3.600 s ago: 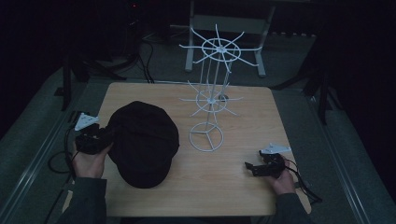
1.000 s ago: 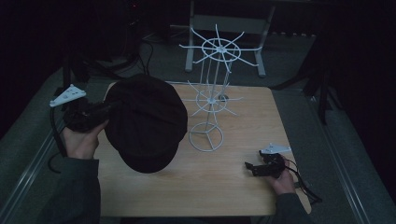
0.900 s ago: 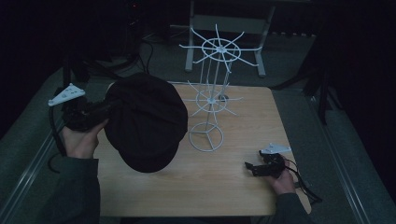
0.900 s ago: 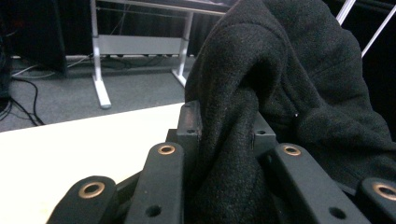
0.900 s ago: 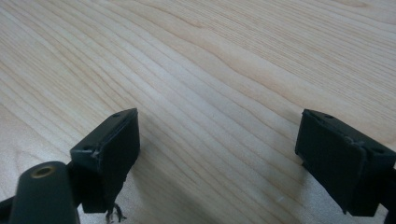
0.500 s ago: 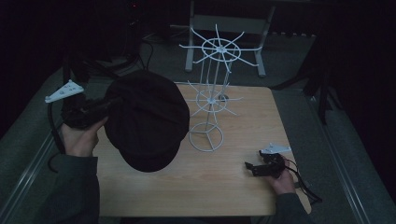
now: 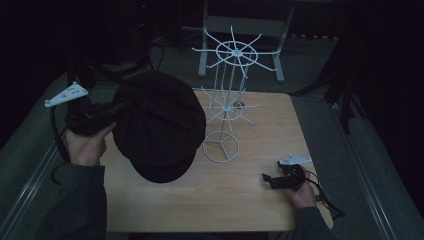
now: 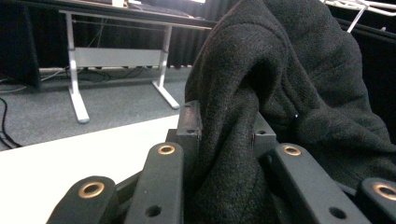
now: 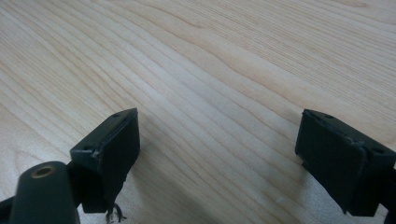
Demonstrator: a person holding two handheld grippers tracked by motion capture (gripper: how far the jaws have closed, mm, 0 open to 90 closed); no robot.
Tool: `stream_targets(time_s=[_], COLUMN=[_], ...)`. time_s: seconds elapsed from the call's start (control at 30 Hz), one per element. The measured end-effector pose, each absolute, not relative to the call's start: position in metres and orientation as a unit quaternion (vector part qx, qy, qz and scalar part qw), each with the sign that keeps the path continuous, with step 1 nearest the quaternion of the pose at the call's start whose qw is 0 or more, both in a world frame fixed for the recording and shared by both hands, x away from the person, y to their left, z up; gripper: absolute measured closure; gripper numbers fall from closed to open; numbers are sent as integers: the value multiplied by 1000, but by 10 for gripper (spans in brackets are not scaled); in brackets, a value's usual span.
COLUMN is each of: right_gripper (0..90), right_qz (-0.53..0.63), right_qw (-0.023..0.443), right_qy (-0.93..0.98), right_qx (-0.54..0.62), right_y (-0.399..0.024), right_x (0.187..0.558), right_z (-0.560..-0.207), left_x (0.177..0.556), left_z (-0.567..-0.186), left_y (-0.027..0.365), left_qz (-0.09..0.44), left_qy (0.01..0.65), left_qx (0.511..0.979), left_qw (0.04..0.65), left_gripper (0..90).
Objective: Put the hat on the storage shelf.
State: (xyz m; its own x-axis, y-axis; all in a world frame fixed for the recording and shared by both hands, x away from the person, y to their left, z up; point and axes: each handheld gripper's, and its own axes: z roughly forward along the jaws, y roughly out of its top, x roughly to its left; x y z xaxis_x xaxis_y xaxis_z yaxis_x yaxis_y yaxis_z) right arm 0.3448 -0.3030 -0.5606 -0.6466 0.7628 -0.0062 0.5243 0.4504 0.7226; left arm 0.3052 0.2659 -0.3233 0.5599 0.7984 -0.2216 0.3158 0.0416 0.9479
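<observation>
The left claw [image 7: 117,107] pinches the black hat [image 7: 160,125] by its edge. The hat is floppy and may slip out, or bump the white rack [image 7: 227,100] over. The right claw [image 7: 267,180] is open on the surface [image 7: 240,205].

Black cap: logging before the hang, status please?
Left gripper shut on black cap, held above table. Right gripper open, empty. White wire rack beside cap.

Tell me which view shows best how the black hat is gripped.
The left gripper view: its jaws are clamped on a fold of the black hat, the fabric bunched between them. The high view shows the whole hat hanging from the left gripper beside the white wire stand, but the pinch is too small there.
</observation>
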Motion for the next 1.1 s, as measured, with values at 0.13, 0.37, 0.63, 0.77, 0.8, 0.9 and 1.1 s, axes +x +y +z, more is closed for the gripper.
stream_targets(time_s=[0.13, 0.37, 0.63, 0.77, 0.8, 0.9, 1.1], right_gripper=[137, 137, 137, 137, 137, 137, 137], right_qz=[355, 355, 355, 355, 355, 355, 355], right_qw=[168, 167, 167, 167, 167, 167, 167], right_qy=[835, 835, 835, 835, 835, 835, 835], right_qx=[385, 386, 386, 387, 387, 386, 386], right_y=[-303, -303, -303, -303, -303, -303, -303], right_x=[345, 345, 345, 345, 345, 345, 345], right_z=[-561, -561, -561, -561, -561, -561, -561], left_x=[305, 306, 307, 307, 307, 307, 308], left_z=[-321, -317, -314, -312, -311, -309, -305], left_y=[265, 264, 263, 262, 262, 261, 258], left_qz=[204, 201, 196, 196, 196, 197, 194], left_qy=[418, 413, 409, 408, 407, 404, 396], left_qx=[659, 656, 650, 648, 647, 647, 647], left_qw=[591, 599, 610, 613, 614, 616, 622], left_gripper=[742, 742, 741, 741, 741, 740, 740])
